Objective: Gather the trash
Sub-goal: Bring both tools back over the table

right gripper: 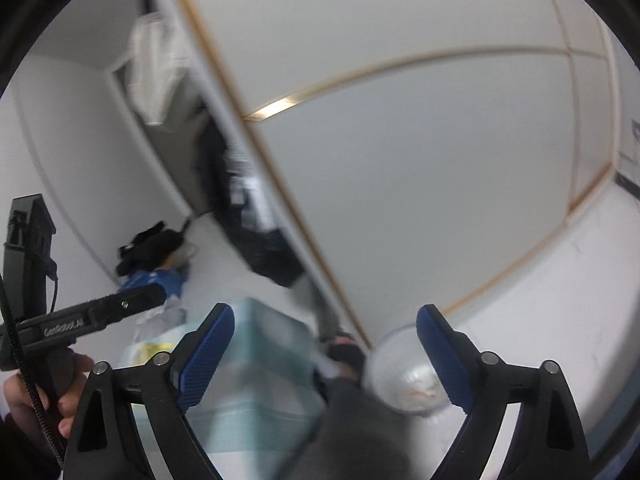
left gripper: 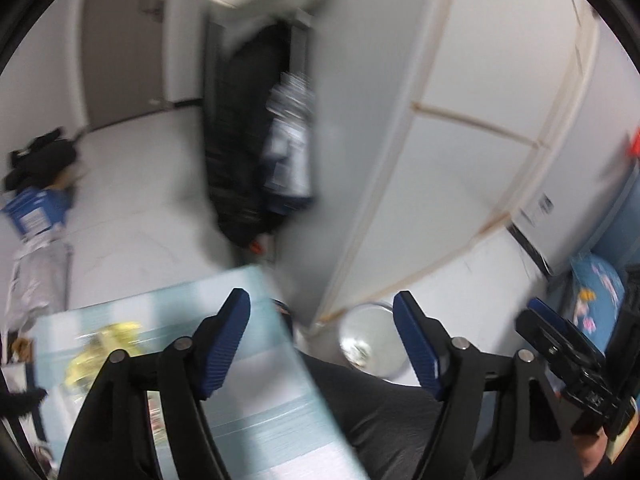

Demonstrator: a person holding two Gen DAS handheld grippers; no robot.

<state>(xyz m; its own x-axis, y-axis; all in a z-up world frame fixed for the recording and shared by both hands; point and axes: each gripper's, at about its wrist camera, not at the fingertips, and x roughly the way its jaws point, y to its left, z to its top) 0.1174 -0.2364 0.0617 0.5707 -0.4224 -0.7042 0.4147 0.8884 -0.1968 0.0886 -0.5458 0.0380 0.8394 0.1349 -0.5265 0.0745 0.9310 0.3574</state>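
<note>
Both hand-held grippers are wide open and hold nothing: the left hand-held gripper point(left gripper: 322, 322) and the right hand-held gripper point(right gripper: 325, 336) hover above the floor point(left gripper: 132, 200). Under them stands a pale blue box point(left gripper: 248, 380) with something yellow point(left gripper: 104, 344) in it, perhaps trash already collected. Beside it is a round white bin point(left gripper: 370, 340). More trash point(left gripper: 38, 208), a blue pack and dark clutter, lies near the far wall, so I judge the collecting is far from finished.
</note>
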